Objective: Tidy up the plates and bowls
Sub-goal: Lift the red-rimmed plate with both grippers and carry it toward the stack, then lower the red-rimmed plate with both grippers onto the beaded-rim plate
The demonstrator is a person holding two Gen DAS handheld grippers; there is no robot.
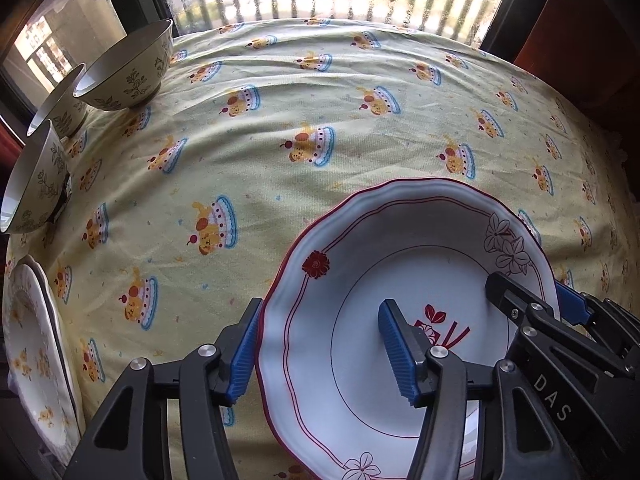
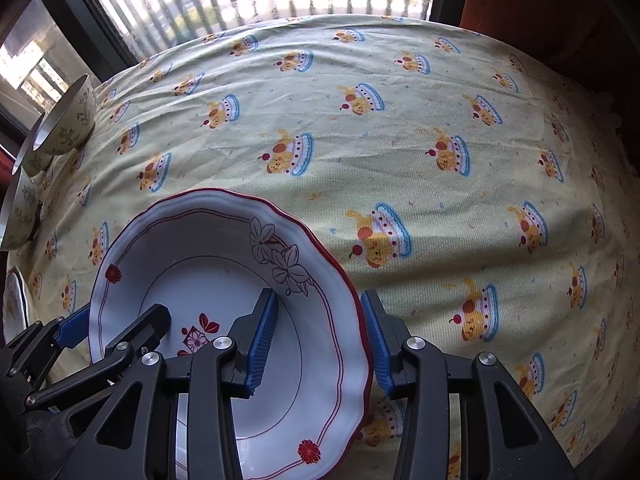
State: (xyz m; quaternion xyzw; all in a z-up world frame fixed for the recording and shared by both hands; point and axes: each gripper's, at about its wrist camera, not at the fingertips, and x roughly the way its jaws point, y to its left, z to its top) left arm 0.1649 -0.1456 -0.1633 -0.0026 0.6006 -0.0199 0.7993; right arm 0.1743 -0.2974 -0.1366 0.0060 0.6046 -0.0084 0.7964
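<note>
A red-rimmed plate (image 1: 384,320) lies on the tablecloth (image 1: 280,128) at the near side of the table and is straddled at opposite rims by both grippers. The left gripper (image 1: 324,348) has one pad outside the rim and the other over the well; its jaws are set at a middling width. The outer pad appears to touch the rim, but the inner pad stands apart from the plate wall, so no firm clamp is shown. The right gripper (image 2: 320,344) is placed likewise on the opposite rim, one pad inside and one just outside, with a slight gap visible at both. Whether either pair truly presses cannot be told for certain.

Several risks are judged from this. If the plate is lifted before both pairs are closed, it may be tipped from the looser side and dropped. The rim is scalloped and glazed (a poor surface for ribbed pads), so slipping is likely under an uneven pull. A second rim can be seen beneath the plate at the near edge, so a lower plate might be dragged or clinked. The cloth is wrinkled and could be snagged by an outer pad. Three bowls (image 1: 132,68) and a yellow-flowered plate (image 1: 32,340) at the left edge could be struck if the load is swung that way carelessly.
</note>
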